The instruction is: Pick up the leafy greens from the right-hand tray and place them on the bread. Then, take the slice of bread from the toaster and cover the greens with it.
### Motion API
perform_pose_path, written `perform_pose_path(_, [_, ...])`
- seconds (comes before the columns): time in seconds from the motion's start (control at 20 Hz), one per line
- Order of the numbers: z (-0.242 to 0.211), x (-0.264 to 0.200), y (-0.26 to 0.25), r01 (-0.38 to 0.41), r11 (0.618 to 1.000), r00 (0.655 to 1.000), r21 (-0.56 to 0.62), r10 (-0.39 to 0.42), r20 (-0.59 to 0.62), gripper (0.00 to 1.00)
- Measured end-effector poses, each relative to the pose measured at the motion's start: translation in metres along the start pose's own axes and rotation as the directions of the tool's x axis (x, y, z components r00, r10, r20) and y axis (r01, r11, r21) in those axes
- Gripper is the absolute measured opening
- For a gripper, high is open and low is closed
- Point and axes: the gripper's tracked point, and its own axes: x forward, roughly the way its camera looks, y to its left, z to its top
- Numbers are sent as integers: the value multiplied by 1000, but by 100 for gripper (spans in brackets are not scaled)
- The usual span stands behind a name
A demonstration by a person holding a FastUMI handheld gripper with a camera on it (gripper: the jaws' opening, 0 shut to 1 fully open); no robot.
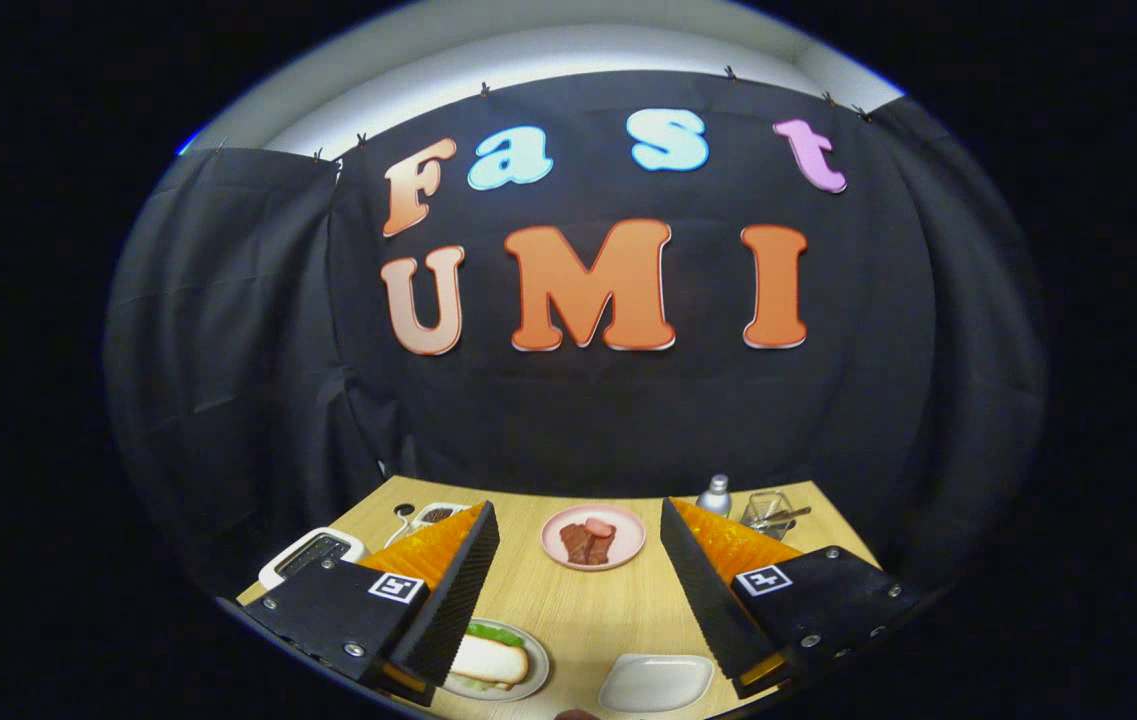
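**Hovering high, sandwich looks closed**

Holding my tongs (578,560) up above the wooden table (578,610), fingers spread wide, nothing between them, nothing gripped. Nearest to me, just under my left finger, sits a round plate (528,685) with the bread (488,660) on it, and I can see a fringe of leafy greens (496,632) poking out from its far edge. To my eye a slice already lies over the greens, so I judge the covering step close to done, or done. If anything is left, it's a check: I'd come down slowly and straight, keep the fingers wide, and nudge the top slice only if it sits askew, since soft bread dents under a pinch and the greens will slide.

Beside that plate, between my fingers and low, lies a white tray (656,682), bare as far as I can tell. That fits the greens having left it.

Farther out, past my fingertips in the middle, a pink plate (568,550) carries slices of meat (586,540). Off behind my left finger stands the white toaster (313,555); I cannot tell whether a slice remains in its slot. Far right, a small bottle (716,495) and a glass container (766,512).
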Motion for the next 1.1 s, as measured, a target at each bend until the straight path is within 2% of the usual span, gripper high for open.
perform_pose_path(0.2, [45, -23, -14, 86, 996, 991, -25, -83, 106, 97])
perform_pose_path(0.55, [80, -40, -23, 200, 978, 961, -56, -185, 205, 97])
perform_pose_path(0.7, [94, -49, -16, 212, 974, 952, -74, -189, 243, 97])
perform_pose_path(1.1, [117, -47, 6, 166, 983, 940, -79, -133, 314, 97])
